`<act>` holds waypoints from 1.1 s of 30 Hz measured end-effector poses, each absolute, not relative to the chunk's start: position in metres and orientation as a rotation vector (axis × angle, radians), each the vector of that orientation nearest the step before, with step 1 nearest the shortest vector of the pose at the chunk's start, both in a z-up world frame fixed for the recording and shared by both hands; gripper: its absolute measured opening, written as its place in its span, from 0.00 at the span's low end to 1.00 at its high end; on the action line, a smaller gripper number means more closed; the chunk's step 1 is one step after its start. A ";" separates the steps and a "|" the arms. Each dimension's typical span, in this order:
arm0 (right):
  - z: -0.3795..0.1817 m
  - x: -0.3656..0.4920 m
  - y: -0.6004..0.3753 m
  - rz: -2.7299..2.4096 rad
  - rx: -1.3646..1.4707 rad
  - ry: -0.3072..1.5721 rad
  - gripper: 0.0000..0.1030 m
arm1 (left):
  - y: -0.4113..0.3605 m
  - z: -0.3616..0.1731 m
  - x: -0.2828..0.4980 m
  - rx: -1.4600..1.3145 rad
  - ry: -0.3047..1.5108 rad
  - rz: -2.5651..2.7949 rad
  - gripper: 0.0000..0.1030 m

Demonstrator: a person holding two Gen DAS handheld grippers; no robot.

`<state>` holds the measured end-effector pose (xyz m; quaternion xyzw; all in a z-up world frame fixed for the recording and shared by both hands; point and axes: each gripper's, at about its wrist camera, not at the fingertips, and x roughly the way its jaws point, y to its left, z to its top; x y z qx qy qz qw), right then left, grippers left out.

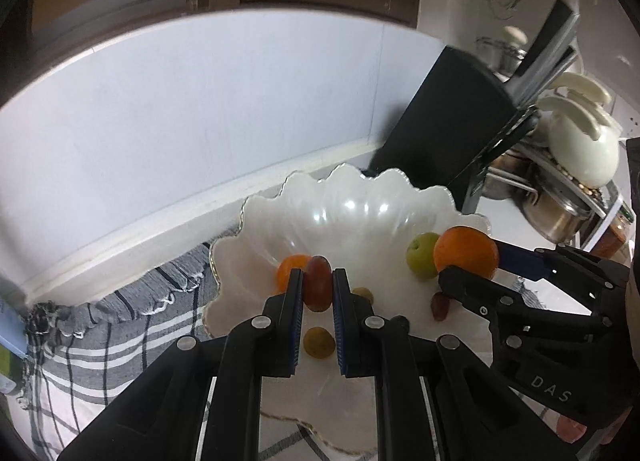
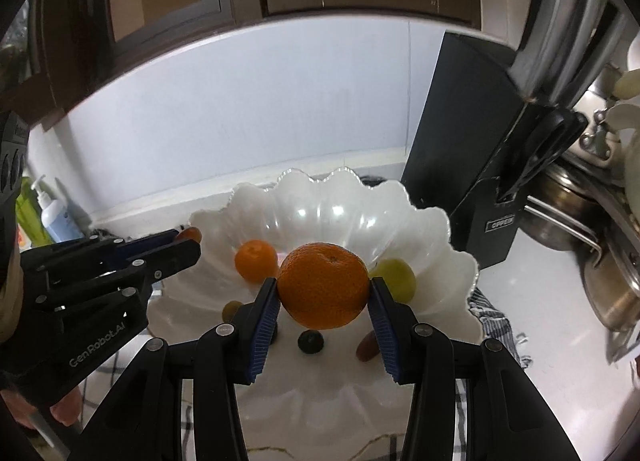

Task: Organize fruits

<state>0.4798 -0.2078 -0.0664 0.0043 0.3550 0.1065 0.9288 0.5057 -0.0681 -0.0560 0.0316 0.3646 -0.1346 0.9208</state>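
A white scalloped bowl [image 1: 348, 193] [image 2: 340, 181] stands on the counter. My left gripper [image 1: 318, 285] hangs over its near side, shut on a red grape [image 1: 318, 283]. In the bowl lie a small orange [image 1: 290, 269] [image 2: 256, 261], a green fruit [image 1: 420, 257] [image 2: 394, 277], a yellow-green grape [image 1: 318, 343], a loose red grape [image 1: 440, 305] [image 2: 366, 347] and a dark berry [image 2: 311, 341]. My right gripper [image 2: 323, 287] [image 1: 470, 265] is shut on a large orange [image 2: 323, 285] [image 1: 466, 253], above the bowl's right half. The left gripper [image 2: 188, 242] shows at the left in the right wrist view.
A black knife block [image 1: 448, 117] [image 2: 460, 149] stands just behind the bowl on the right. Steel pots [image 1: 552, 209] [image 2: 608, 281] and white lids crowd the far right. A grey checked cloth [image 1: 120, 333] lies under the bowl's left side. A pump bottle [image 2: 56, 213] stands at the left wall.
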 end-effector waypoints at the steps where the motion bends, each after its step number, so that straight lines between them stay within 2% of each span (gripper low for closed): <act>1: -0.069 0.483 -0.207 0.219 0.006 0.734 0.45 | -0.069 -0.058 0.508 0.063 0.757 -0.277 0.15; 13: -0.098 0.512 -0.207 0.223 0.014 0.851 0.46 | -0.075 -0.081 0.533 0.089 0.845 -0.276 0.17; 14: -0.099 0.512 -0.208 0.226 0.019 0.855 0.46 | -0.075 -0.082 0.533 0.092 0.849 -0.271 0.24; 15: -0.100 0.512 -0.208 0.228 0.024 0.855 0.49 | -0.075 -0.081 0.533 0.093 0.850 -0.268 0.36; 16: -0.100 0.513 -0.209 0.223 0.026 0.852 0.54 | -0.075 -0.081 0.532 0.095 0.845 -0.263 0.40; 19: -0.096 0.511 -0.211 0.206 0.025 0.834 0.57 | -0.073 -0.077 0.529 0.108 0.827 -0.242 0.42; 25: -0.087 0.495 -0.217 0.165 0.037 0.804 0.58 | -0.065 -0.061 0.509 0.139 0.777 -0.158 0.63; 28: -0.079 0.480 -0.218 0.143 0.038 0.769 0.67 | -0.061 -0.051 0.491 0.161 0.737 -0.106 0.71; 33: -0.063 0.447 -0.220 0.117 0.050 0.712 0.73 | -0.050 -0.035 0.460 0.134 0.683 -0.071 0.83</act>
